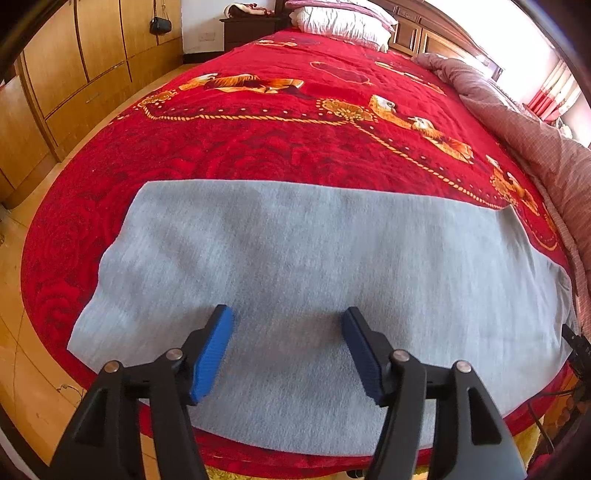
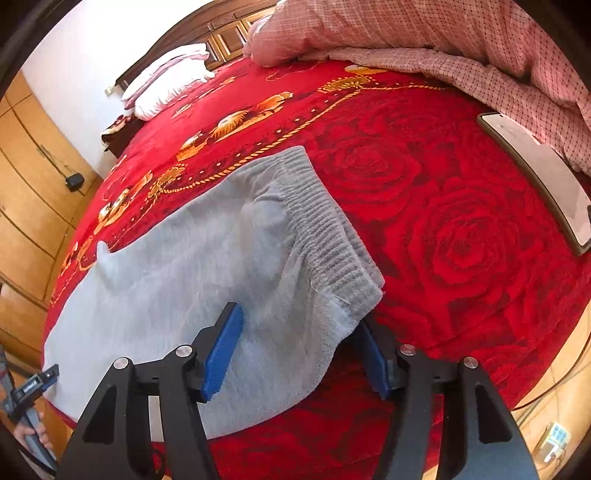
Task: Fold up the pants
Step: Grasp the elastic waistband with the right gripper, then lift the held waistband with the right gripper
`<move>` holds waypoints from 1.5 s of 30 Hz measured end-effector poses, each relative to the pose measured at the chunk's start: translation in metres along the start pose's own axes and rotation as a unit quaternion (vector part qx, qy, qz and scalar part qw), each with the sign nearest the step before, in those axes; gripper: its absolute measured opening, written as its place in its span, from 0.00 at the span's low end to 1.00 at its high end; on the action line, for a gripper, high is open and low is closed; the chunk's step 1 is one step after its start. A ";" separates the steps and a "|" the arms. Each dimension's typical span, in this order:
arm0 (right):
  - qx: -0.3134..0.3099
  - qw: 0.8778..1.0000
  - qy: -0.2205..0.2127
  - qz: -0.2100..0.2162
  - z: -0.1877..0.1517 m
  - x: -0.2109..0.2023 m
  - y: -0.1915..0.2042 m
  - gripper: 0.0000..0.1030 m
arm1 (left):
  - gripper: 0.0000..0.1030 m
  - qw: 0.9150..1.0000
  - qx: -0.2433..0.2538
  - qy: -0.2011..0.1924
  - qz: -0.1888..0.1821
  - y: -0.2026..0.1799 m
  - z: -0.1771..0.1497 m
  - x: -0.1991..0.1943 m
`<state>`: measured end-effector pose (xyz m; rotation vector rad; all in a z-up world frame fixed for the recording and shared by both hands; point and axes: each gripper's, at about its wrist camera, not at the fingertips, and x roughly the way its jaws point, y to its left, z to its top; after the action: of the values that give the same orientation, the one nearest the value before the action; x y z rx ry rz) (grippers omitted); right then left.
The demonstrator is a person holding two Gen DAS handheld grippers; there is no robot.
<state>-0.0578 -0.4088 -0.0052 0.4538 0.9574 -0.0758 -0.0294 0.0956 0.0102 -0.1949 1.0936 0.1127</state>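
Light grey fleece pants (image 1: 314, 266) lie flat across the near edge of a bed with a red rose-patterned blanket (image 1: 280, 147). My left gripper (image 1: 288, 325) is open, its blue pads hovering just over the pants' middle. In the right wrist view the pants (image 2: 184, 288) end in a ribbed waistband (image 2: 325, 229). My right gripper (image 2: 299, 332) is open at the waistband's near corner, which drapes over the right pad and hides it partly. The left gripper (image 2: 37, 380) also shows in the right wrist view at the far left edge.
A pink checked quilt (image 2: 443, 40) is bunched along the bed's far side. White pillows (image 1: 343, 20) lie at the headboard. A phone-like slab (image 2: 539, 177) rests on the blanket. Wooden wardrobes (image 1: 74, 66) and tiled floor flank the bed.
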 end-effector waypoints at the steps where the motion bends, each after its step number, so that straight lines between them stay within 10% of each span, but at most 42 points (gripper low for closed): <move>1: 0.004 1.000 0.002 -0.002 0.000 -0.001 0.000 0.61 | 0.68 1.000 0.001 0.001 -0.001 0.000 0.000 0.000; 15: 0.031 0.999 0.022 -0.002 -0.001 0.000 0.003 0.62 | 0.95 1.000 0.014 0.006 0.003 -0.007 -0.001 0.005; 34: 0.064 0.997 -0.013 0.041 0.004 0.000 -0.007 0.61 | 0.98 1.000 0.018 0.009 0.010 -0.008 -0.003 0.005; 45: 0.140 0.986 -0.035 0.090 0.002 -0.006 -0.034 0.25 | 0.99 1.000 0.021 0.009 0.018 -0.010 -0.002 0.009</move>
<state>-0.0686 -0.4415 -0.0115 0.7898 0.8366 -0.0617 -0.0255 0.0850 0.0023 -0.1387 1.1159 0.1200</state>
